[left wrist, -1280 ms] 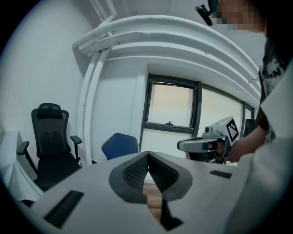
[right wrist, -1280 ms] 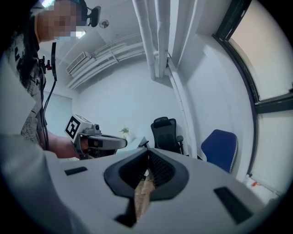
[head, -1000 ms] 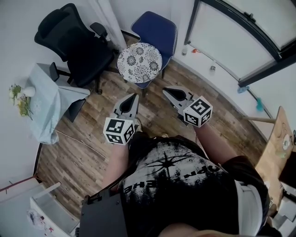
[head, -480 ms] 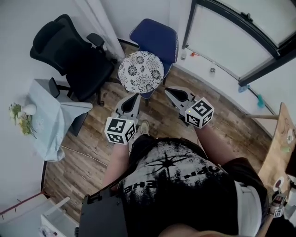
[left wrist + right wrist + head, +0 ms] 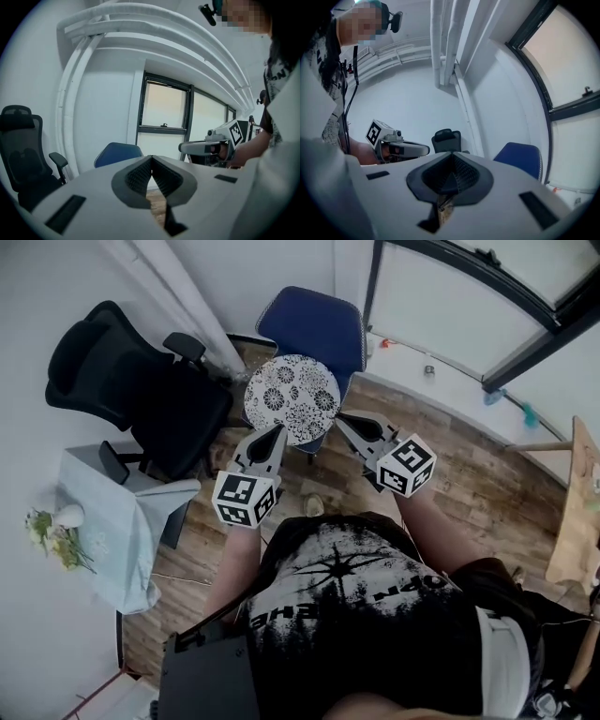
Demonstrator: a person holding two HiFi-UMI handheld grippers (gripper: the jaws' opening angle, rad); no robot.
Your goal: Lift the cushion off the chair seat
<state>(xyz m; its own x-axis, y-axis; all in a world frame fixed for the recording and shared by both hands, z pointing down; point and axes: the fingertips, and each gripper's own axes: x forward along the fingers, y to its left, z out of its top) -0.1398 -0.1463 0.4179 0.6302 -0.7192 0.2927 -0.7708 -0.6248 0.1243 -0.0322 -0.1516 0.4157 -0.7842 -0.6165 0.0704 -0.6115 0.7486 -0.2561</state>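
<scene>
A round white cushion (image 5: 292, 397) with a black flower pattern lies on the seat of a blue chair (image 5: 314, 326) by the wall. My left gripper (image 5: 277, 431) is shut and empty, its tip just short of the cushion's near left edge. At the cushion's near right edge my right gripper (image 5: 341, 418) is also shut, with nothing in it. In the left gripper view the jaws (image 5: 151, 158) meet, with the blue chair (image 5: 117, 152) back beyond them. The right gripper view shows closed jaws (image 5: 451, 158) and the same blue chair (image 5: 520, 158); the cushion is hidden in both.
A black office chair (image 5: 141, 381) stands just left of the blue chair. A small table under a pale blue cloth (image 5: 112, 521) with flowers (image 5: 56, 538) is at the left. White pipes (image 5: 178, 306) run up the wall. A wooden table edge (image 5: 577, 512) is at the right.
Both grippers have moved forward across the wooden floor toward the blue chair. Their tips now flank the cushion's near edge. Both stay shut.
</scene>
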